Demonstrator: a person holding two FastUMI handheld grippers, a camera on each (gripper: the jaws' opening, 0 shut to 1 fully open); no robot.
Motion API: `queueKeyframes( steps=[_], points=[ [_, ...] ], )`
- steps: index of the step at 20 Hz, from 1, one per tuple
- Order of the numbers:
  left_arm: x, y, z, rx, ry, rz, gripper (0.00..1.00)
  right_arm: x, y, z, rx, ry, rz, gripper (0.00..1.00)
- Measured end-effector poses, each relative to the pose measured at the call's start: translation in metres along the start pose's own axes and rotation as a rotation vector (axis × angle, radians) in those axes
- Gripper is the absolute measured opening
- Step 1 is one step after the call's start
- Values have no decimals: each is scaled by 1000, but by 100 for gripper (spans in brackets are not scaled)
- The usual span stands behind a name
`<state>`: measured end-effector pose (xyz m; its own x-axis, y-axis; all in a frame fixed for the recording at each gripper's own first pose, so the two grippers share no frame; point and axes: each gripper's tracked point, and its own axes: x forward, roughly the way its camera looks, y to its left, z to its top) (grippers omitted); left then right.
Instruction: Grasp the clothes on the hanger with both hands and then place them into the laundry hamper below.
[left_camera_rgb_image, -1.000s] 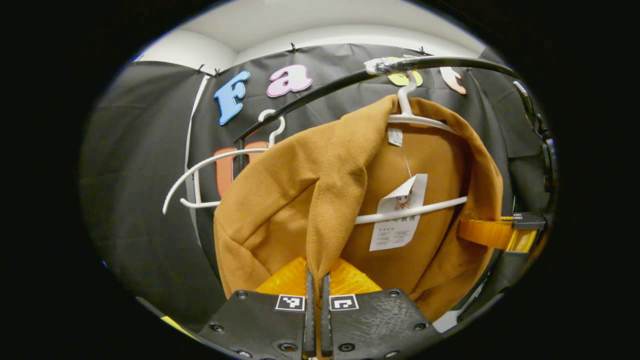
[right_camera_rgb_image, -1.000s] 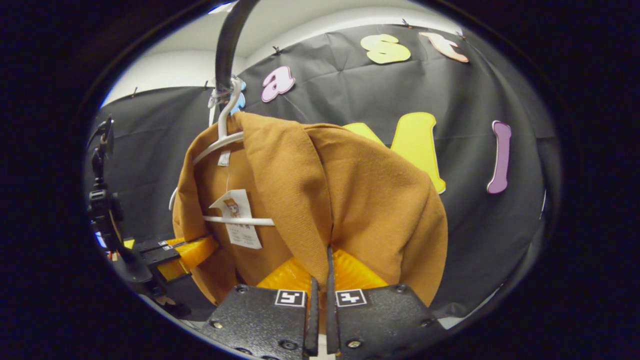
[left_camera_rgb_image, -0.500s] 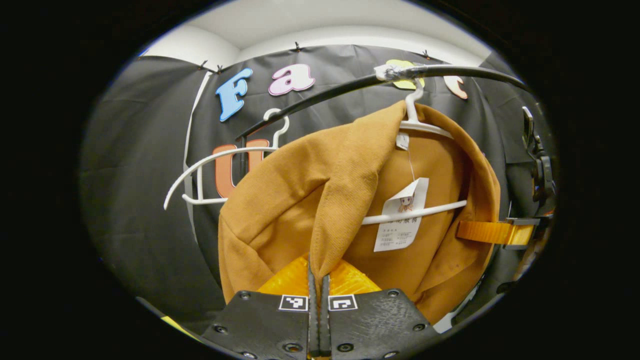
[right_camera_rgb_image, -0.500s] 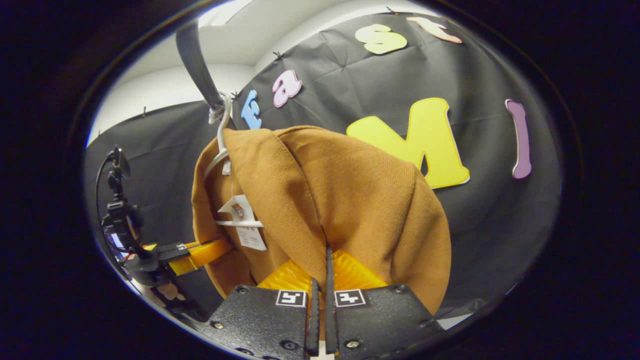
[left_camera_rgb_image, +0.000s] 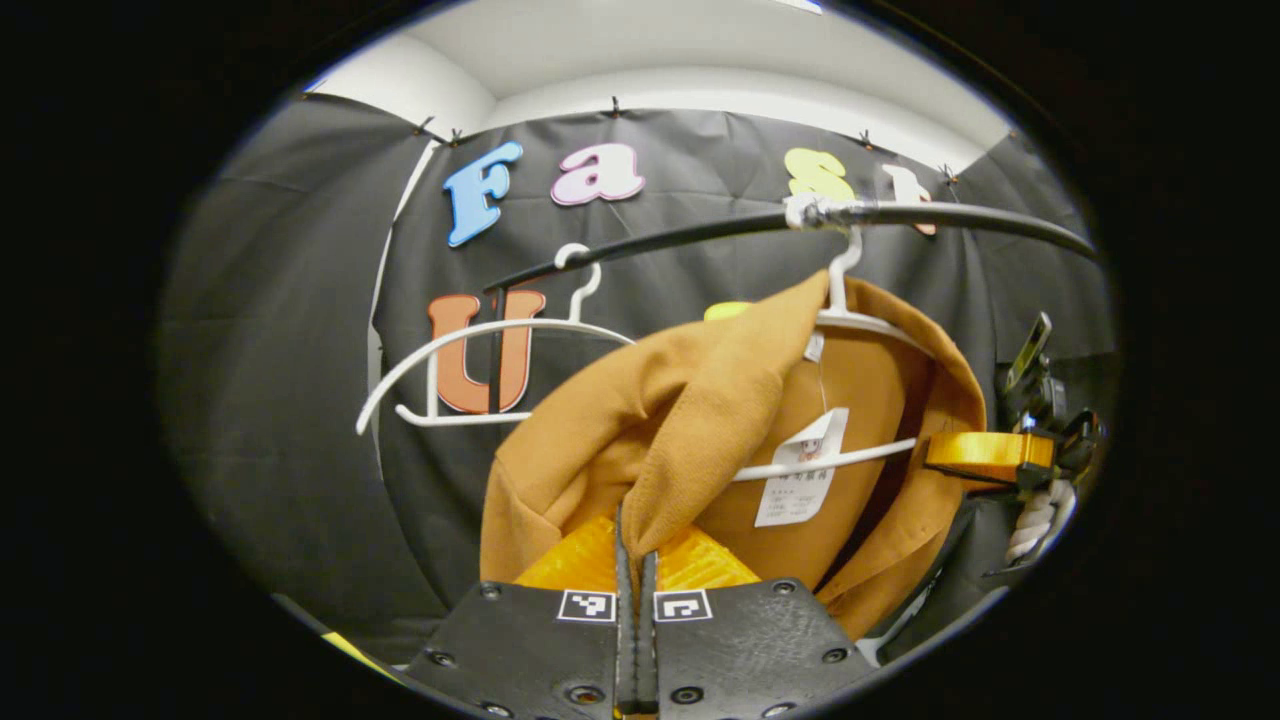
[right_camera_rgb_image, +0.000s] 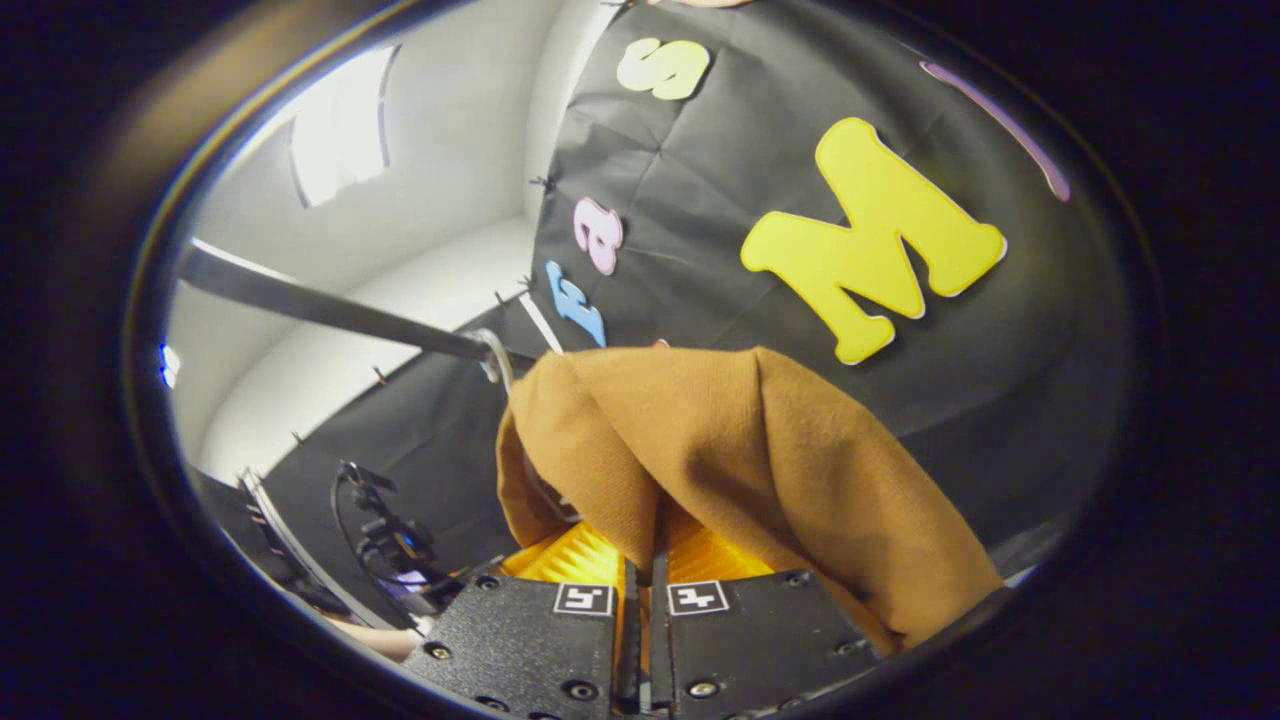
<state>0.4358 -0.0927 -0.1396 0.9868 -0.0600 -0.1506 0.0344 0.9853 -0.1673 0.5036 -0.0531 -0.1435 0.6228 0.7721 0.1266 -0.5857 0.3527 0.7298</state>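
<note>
- Currently we judge the step as lift-off: brown garment (left_camera_rgb_image: 640, 420) is draped on the white hanger (left_camera_rgb_image: 850, 320), which hooks on the black rail (left_camera_rgb_image: 700, 228); both front edges are pinched, hem side pulled out from under the rail.
- Left gripper (left_camera_rgb_image: 636, 560): jaws nearly together, a fold of the garment clamped between them, below the rail.
- Right gripper (right_camera_rgb_image: 645, 565): jaws likewise narrow, pinching the garment's other front edge (right_camera_rgb_image: 720, 440), under the rail (right_camera_rgb_image: 320, 308) end.
- Next move, we reckon: raise or slide the shoulders clear of the hanger, then lower both grips together; the hanger may swing or come off the rail with the cloth.
- Spare white hanger (left_camera_rgb_image: 470, 370) hangs bare, further along the rail.
- Paper tag (left_camera_rgb_image: 800, 470) dangles inside the garment, below the rail.
- Hamper: we can't place it from these views. How much cloth sits between the jaws is hidden by the folds. Right-side hanger arm is mostly covered.
</note>
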Motion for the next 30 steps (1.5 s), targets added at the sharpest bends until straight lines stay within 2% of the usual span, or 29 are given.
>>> queueKeyframes(
  steps=[1,2,4,5,8,9,10,11,12,13,14,17,19,20,21,22,24,25,27,28,29,30],
  points=[
    [-4,1,7,-26,-13,-8,5,-2,5,8,37,-24,43,6],
    [-4,3,14,-51,-23,-12,0,-3,7,12,56,-30,67,6],
    [-6,8,31,-101,-62,-20,0,-2,15,23,104,-65,96,4],
    [-7,11,41,-109,-84,-23,5,-2,20,31,129,-85,117,4],
    [-2,17,65,-106,-126,-31,5,-2,24,53,158,-164,134,4],
    [0,20,72,-109,-134,-32,0,0,25,59,171,-189,143,4],
    [2,23,78,-110,-143,-33,0,0,28,65,189,-213,156,4],
    [6,27,87,-115,-156,-36,5,0,30,72,203,-237,168,4],
    [9,31,93,-120,-162,-37,0,-1,27,79,214,-270,161,4],
    [13,32,96,-125,-159,-43,5,-2,26,83,220,-289,163,4],
    [17,34,98,-122,-157,-47,5,-3,25,88,226,-312,152,4],
    [20,39,94,-95,-142,-42,5,-4,11,102,192,-380,73,4],
    [20,38,93,-98,-133,-46,0,0,5,107,143,-404,20,4],
    [21,38,92,-99,-129,-50,0,2,4,110,133,-413,12,4],
    [21,37,94,-99,-128,-55,5,5,3,113,148,-415,22,4],
    [23,37,97,-101,-128,-59,0,6,9,115,180,-413,59,4],
    [28,36,107,-104,-134,-76,0,-2,28,115,277,-362,215,4],
    [31,34,113,-100,-138,-93,0,-5,31,118,307,-348,267,4],
    [31,33,121,-70,-150,-116,0,-9,29,125,297,-327,304,4],
    [30,34,124,-62,-154,-119,5,-10,37,123,279,-306,326,4],
    [32,35,125,-55,-152,-117,5,-10,45,123,274,-292,353,4],
    [35,36,128,-56,-154,-113,0,-7,50,126,271,-262,369,4]
  ],
)
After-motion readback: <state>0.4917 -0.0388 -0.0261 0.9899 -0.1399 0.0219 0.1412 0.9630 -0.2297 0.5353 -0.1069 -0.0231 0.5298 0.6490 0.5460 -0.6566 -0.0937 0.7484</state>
